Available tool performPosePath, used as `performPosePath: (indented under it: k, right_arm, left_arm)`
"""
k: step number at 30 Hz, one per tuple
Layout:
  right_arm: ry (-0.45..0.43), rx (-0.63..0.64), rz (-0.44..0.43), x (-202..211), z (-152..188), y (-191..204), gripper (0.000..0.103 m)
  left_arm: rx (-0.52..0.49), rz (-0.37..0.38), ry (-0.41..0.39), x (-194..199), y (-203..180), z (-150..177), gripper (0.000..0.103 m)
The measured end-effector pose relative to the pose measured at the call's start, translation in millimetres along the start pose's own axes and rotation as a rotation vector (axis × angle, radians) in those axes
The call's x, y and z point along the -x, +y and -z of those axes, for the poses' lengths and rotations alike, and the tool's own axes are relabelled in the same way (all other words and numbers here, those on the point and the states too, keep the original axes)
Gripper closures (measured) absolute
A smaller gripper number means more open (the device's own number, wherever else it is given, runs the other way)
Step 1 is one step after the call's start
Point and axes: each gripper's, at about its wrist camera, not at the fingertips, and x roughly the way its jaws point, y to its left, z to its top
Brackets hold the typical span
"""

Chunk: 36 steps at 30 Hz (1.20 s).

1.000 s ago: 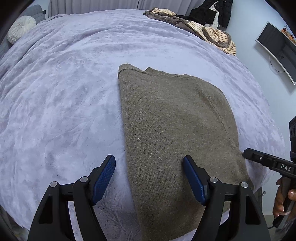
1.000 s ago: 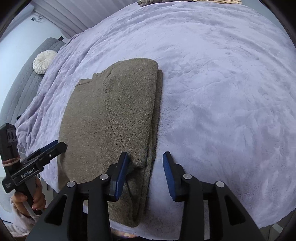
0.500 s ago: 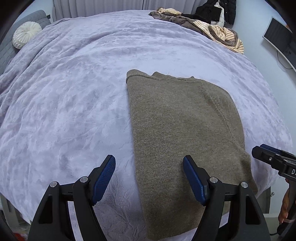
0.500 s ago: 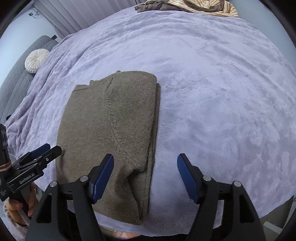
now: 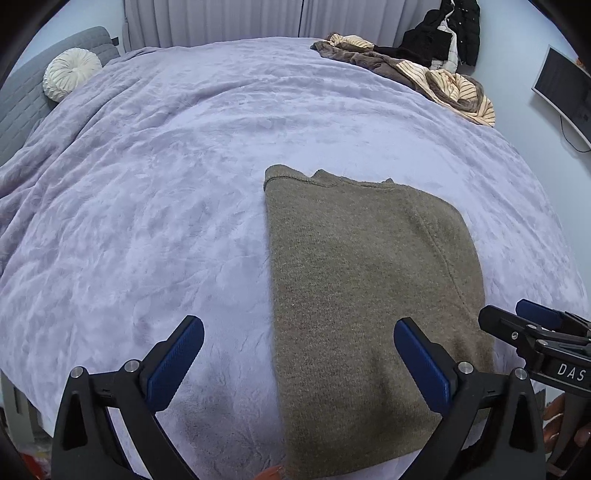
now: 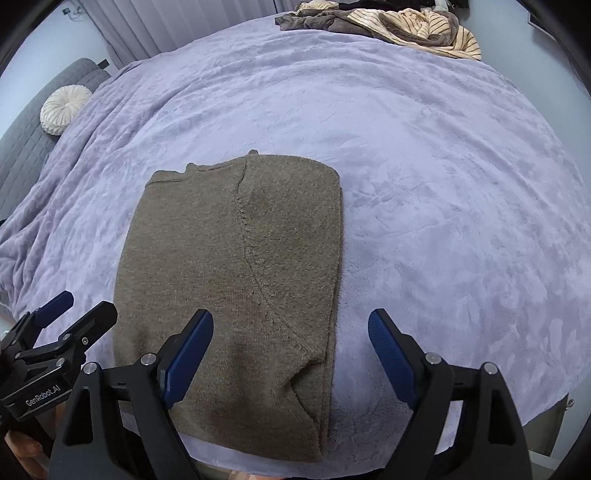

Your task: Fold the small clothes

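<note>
An olive-brown knitted sweater [image 5: 369, 295] [image 6: 229, 258] lies folded lengthwise, flat at the near edge of a bed under a lavender blanket [image 5: 147, 184]. My left gripper [image 5: 297, 328] hovers over the sweater's left edge. Its jaws are wide and still opening, and its pads press on nothing. My right gripper [image 6: 291, 319] hangs above the sweater's right folded edge. Its jaws are also opening, clear of the cloth. Each gripper also shows at the side of the other's view: the right gripper [image 5: 506, 312] and the left gripper [image 6: 86, 306].
A pile of striped and brown clothes [image 5: 424, 77] [image 6: 406, 26] lies at the bed's far side, with a black jacket [image 5: 443, 33] behind it. A round white cushion [image 5: 70, 72] rests by the grey headboard. A monitor [image 5: 565, 92] hangs on the right wall.
The right gripper's jaws opened from a narrow gap at the sweater's folded edge and let the cloth go. That gripper lifted back. The left jaws widened too.
</note>
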Motion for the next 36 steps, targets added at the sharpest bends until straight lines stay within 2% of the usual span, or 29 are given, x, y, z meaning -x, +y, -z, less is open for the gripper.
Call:
performPosePath:
  k: [10,13,36]
  right_arm:
    - [-0.036,0.062,0.06,4.0,-0.7,17.0,0.015]
    - [-0.041,0.061,0.069,5.0,-2.1,16.6,0.015]
    - [-0.053,0.061,0.081,7.7,-1.7,15.2,0.015]
  left_arm:
    - [0.002,-0.039,0.01,-0.8,0.9,0.2,0.0]
    - [0.01,-0.026,0.017,-1.4,1.7,0.7,0.0]
    - [-0.001,-0.047,0.005,2.9,-4.6,4.5,0.0]
